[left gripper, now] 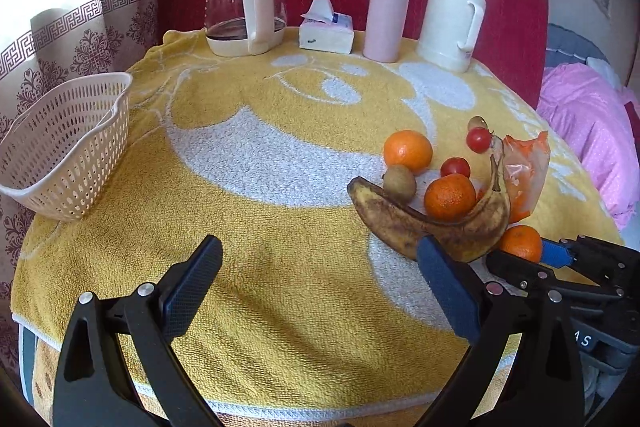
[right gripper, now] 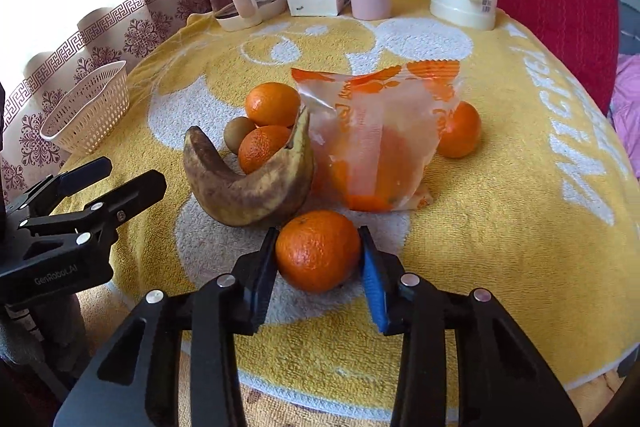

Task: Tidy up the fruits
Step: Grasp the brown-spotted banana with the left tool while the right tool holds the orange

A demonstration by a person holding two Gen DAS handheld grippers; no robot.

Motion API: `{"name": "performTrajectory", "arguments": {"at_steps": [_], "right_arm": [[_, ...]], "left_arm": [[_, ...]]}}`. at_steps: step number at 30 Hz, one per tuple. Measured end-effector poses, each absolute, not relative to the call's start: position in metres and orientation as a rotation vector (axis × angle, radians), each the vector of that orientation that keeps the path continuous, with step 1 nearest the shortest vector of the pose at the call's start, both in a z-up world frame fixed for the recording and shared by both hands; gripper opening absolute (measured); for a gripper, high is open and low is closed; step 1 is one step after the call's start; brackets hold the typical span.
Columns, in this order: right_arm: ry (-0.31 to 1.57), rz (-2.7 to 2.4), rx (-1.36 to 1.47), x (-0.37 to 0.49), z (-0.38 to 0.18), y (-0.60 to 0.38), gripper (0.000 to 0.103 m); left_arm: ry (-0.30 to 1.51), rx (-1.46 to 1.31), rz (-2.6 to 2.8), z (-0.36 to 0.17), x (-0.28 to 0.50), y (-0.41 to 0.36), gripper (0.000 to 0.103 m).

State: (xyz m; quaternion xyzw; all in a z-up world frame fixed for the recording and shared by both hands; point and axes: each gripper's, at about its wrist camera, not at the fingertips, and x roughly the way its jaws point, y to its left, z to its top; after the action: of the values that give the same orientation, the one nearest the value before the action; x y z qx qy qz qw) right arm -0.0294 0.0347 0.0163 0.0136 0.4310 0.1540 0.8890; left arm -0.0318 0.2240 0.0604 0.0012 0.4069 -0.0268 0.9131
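The worktop is covered by a yellow towel (left gripper: 280,247), on which fruit, a white basket (left gripper: 68,147) and flasks are set.

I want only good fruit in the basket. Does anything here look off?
The banana beside the oranges looks overripe: its peel is mostly brown and blotched. The orange between the right hand-held gripper fingers looks sound. Nothing looks spilled.

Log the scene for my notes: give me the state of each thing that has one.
Left gripper: open, holding nothing.
Right gripper: closed around the nearest orange.
Basket: tilted, nothing visible inside.
Banana: browned, unpeeled.
Plastic bag: orange fruit inside.
Glass kettle: lid on, looks empty.
Tissue pack: open.
Both flasks: capped.
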Motion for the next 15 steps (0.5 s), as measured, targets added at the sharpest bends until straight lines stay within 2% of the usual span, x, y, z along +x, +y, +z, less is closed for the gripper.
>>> {"name": "performTrajectory", "arguments": {"at_steps": [15], "right_arm": [[0.900,0.259,0.166,-0.030,0.011,-0.017,0.039]], "left_arm": [[0.866,0.392,-0.226,0.047,-0.017,0.141,0.100]]}}
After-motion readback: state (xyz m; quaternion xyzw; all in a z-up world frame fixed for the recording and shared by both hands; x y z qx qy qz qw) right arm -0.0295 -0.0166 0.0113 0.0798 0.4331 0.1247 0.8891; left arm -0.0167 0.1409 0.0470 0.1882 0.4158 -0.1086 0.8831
